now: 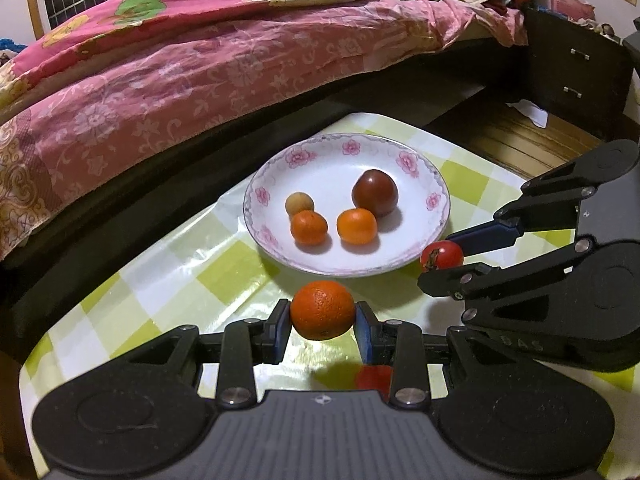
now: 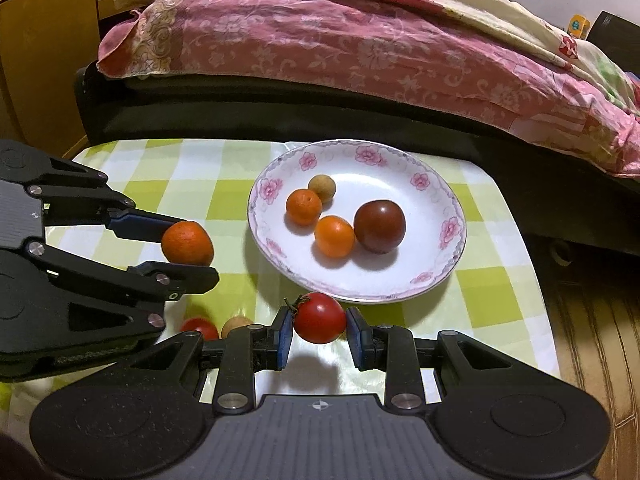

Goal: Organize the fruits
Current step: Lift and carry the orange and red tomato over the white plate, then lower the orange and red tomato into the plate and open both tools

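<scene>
Above the checked tablecloth [image 2: 224, 200] we carry one fruit in each tool: our left gripper [image 1: 322, 322] pinches a mandarin [image 1: 322, 309] across its middle, and our right gripper [image 2: 319, 330] pinches a red tomato [image 2: 319, 317] with its stem turned to the left. We judge both are lifted clear of the cloth so they can travel over the rim of the flowered plate [image 2: 436, 276], which sits just ahead. On the plate lie two small mandarins, a dark red tomato [image 2: 379, 225] and a pale brown longan [image 2: 322, 188], clustered toward the middle, so we would set ours down on the bare near side. Near our right gripper, another small tomato [image 2: 199, 328] and a second longan [image 2: 236, 326] wait on the cloth. Our two grippers hang close together, so they could crowd each other at the rim
</scene>
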`<state>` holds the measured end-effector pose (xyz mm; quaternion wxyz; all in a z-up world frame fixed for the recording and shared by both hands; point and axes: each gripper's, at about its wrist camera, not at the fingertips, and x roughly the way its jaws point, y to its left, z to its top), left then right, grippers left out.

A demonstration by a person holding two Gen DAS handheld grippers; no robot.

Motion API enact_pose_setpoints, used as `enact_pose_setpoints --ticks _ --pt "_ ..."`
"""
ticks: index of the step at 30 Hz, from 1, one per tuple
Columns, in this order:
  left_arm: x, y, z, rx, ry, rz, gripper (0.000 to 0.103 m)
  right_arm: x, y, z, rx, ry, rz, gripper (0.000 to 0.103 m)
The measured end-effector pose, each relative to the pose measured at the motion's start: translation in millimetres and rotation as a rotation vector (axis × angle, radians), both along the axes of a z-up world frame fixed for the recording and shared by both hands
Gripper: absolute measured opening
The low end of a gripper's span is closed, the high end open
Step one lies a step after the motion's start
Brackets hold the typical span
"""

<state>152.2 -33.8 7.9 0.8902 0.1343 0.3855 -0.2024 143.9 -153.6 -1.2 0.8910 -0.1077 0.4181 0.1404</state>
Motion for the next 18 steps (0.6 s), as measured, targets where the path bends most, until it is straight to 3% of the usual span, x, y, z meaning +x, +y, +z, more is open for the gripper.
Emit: enact_pose_setpoints --ticks 18 --pt "47 -16 0 -0.036 -0.015 0.053 0.041 37 -18 0 0.06 0.025 -0.091 0.025"
